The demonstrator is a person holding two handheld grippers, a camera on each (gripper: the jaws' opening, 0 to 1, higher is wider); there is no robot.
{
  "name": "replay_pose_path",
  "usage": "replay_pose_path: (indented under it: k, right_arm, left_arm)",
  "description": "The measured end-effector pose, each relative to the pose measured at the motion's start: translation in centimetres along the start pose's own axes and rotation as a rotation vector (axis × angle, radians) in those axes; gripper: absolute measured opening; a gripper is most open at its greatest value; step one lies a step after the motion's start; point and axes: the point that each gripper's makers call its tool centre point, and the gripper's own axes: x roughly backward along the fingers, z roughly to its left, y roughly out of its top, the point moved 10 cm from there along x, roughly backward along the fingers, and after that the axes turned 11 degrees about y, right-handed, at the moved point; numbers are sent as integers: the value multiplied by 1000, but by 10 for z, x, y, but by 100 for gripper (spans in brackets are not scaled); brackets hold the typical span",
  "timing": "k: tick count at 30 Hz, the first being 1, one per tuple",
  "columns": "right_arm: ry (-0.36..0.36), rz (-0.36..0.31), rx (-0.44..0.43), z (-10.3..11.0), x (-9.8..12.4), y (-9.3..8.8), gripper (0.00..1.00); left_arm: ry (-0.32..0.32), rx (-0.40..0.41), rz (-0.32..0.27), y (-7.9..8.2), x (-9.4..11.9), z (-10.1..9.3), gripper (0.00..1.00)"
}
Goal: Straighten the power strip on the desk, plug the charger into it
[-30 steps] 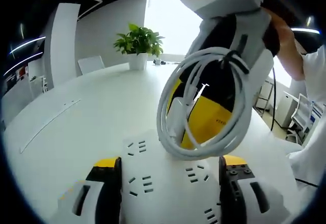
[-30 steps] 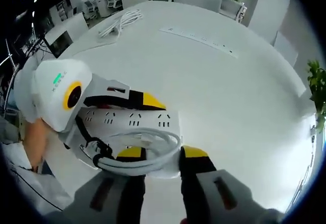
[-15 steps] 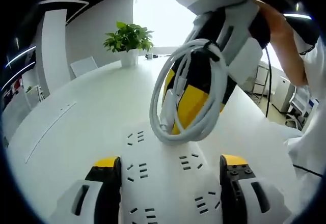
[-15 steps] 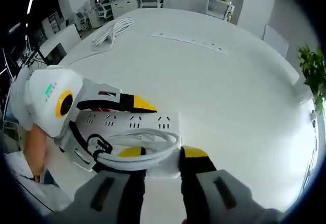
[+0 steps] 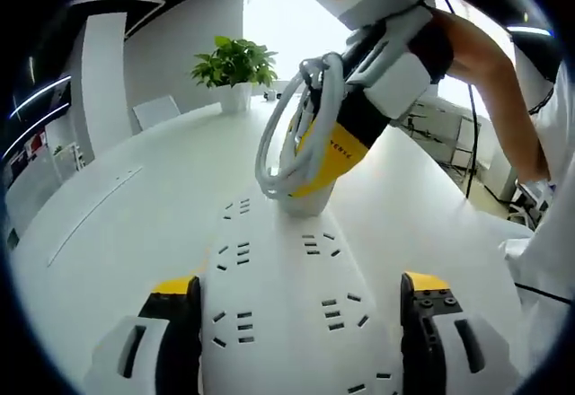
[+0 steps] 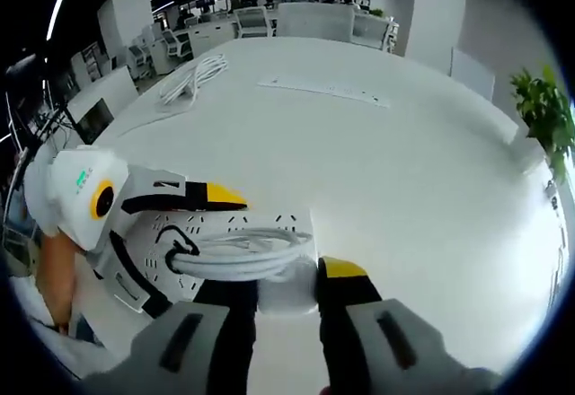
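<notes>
A white power strip (image 5: 278,296) lies flat on the white table (image 5: 117,260), running away from me between my left gripper's (image 5: 301,285) jaws, which are shut on its sides. My right gripper (image 5: 319,166) comes in from the upper right, shut on a white charger (image 5: 305,201) whose coiled white cable (image 5: 280,148) hangs off it. The charger's lower end touches the strip's far end. In the right gripper view the charger (image 6: 286,293) sits between my right gripper's (image 6: 286,278) jaws, the coil (image 6: 235,253) draped over the strip (image 6: 289,224), and the left gripper (image 6: 207,211) is at the left.
A potted plant (image 5: 235,63) stands at the table's far edge. Another white cable bundle (image 6: 193,76) lies far off on the table, near a long flush panel (image 6: 323,90). A person's arm (image 5: 485,63) reaches in from the right. Office chairs and desks stand beyond.
The right gripper has carried the charger and coil away along the strip to its far end and lowered it. More of the strip's sockets now show in front of the left jaws.
</notes>
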Motion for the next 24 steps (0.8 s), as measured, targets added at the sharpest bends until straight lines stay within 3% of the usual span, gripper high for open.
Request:
replay_pose_path:
  k: [16, 24]
  right_arm:
    - [-49, -125, -63, 11, 11, -23, 24]
    - [-78, -173, -84, 15, 10, -27, 24]
  left_arm:
    - [-85, -57, -28, 5, -7, 16, 89]
    - [-125, -85, -35, 9, -13, 21, 89]
